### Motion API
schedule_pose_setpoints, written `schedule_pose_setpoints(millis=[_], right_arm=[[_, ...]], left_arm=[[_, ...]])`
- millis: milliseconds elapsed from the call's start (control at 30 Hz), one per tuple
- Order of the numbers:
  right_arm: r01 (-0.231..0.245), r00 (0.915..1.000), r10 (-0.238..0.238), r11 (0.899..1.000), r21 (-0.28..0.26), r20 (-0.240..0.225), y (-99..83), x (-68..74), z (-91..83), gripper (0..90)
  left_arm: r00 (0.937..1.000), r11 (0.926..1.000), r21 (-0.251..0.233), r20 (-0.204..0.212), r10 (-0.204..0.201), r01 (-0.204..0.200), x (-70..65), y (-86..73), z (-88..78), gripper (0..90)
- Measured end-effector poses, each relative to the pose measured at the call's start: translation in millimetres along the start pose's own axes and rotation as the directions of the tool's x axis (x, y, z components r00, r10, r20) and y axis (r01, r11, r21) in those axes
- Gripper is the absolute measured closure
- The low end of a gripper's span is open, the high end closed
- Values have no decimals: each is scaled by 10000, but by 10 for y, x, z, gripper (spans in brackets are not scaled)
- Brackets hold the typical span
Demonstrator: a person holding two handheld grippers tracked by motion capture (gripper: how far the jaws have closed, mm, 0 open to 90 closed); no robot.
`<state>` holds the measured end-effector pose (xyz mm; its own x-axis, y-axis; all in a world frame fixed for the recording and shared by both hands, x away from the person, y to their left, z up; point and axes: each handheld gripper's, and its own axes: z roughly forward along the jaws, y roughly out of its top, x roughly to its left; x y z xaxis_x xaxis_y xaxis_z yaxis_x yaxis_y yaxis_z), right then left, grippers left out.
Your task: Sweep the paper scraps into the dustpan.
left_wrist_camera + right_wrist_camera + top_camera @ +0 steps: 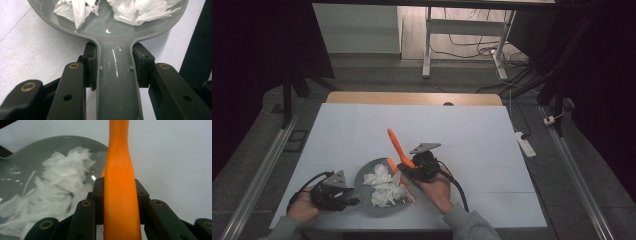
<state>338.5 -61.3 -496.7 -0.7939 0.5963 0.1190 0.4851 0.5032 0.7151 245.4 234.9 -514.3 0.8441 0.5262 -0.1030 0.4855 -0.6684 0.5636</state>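
Grey plastic pan sits on the white surface, its handle clamped between the left tongs. The right tongs are clamped on an orange spatula whose blade dips into the torn white paper heaped in the pan. To stir well, I'd keep the handle pinned steady and sweep in from the rim so scraps don't spill

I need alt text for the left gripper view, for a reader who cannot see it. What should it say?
The left gripper clamps the handle of a grey pan between its two black jaws, seen from close behind. Torn white paper pieces lie in the pan's round bowl at the top, and the pan rests on a white table.
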Motion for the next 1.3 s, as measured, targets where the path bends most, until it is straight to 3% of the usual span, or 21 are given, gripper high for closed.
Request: schedule_pose_setpoints(millis=[300,500,633,767,1000,1300], right_arm=[[-145,9942,106,9993,-356,-1071,138,291,173,705],[-8,9880,-83,9983,-588,-1543,253,440,279,705],[230,9876,-331,9975,-667,-1536,295,476,281,705],[239,9916,-342,9962,-833,-1244,296,387,170,705],[-54,9989,-12,9903,-1388,-477,311,97,-106,705],[-354,9993,364,9893,-1415,45,228,-147,-248,704]], left_arm=[[10000,10000,-17,-4,-38,38,-3,-2,3,618],[10000,10000,-15,21,-50,50,-2,-5,5,618],[10000,10000,-19,35,-47,47,-2,-8,5,618],[10000,10000,-4,54,-10,10,2,-9,4,617],[10000,10000,-1,28,-18,18,0,-7,5,618],[10000,10000,-51,57,-53,53,5,-16,9,618]])
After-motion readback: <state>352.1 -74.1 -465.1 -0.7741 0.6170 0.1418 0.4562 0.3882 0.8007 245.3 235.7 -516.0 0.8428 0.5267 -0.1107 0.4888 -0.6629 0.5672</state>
